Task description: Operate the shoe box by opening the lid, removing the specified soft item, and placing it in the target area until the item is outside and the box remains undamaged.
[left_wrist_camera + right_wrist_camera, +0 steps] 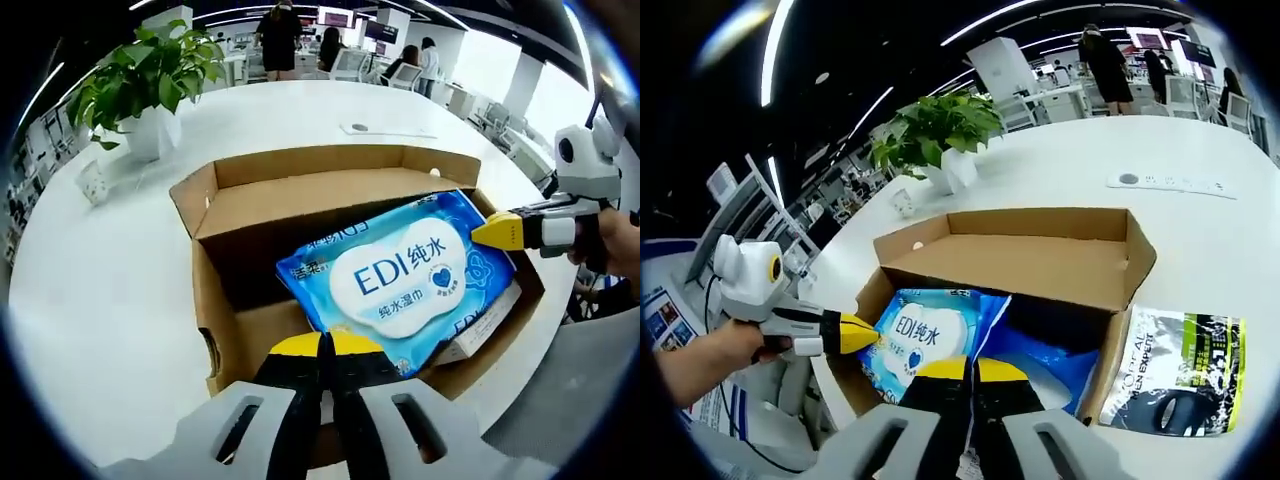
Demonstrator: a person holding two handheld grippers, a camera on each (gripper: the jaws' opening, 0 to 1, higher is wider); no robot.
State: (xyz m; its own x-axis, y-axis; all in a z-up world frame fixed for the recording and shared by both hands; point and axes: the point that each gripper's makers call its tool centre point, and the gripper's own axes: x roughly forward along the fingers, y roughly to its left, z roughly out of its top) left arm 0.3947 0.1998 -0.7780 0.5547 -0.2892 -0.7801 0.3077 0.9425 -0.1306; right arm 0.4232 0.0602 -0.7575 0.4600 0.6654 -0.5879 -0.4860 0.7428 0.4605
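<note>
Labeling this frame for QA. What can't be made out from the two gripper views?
- Left gripper view: box floor, hidden under wipes pack.
- Left gripper view: small carton mostly covered by the pack.
- Right gripper view: sachet fine print too small.
- Right gripper jaws on the pack: grip unclear.

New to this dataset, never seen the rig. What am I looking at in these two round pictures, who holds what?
There is no robot. A person holds a pair of handheld tongs in each hand, and a fisheye camera rides on each one, looking forward along its jaws.

In the left gripper view, the left tongs rise from the bottom, jaws together with nothing between them. The right tongs come in from the right, tip touching a blue wet wipes pack.

The right gripper view shows the same scene from the other hand: its own tongs sit closed at the bottom over the open cardboard box.

The box stands on a white table. Also there: a potted plant, a dark printed packet and a white power strip. Nothing is held yet.
</note>
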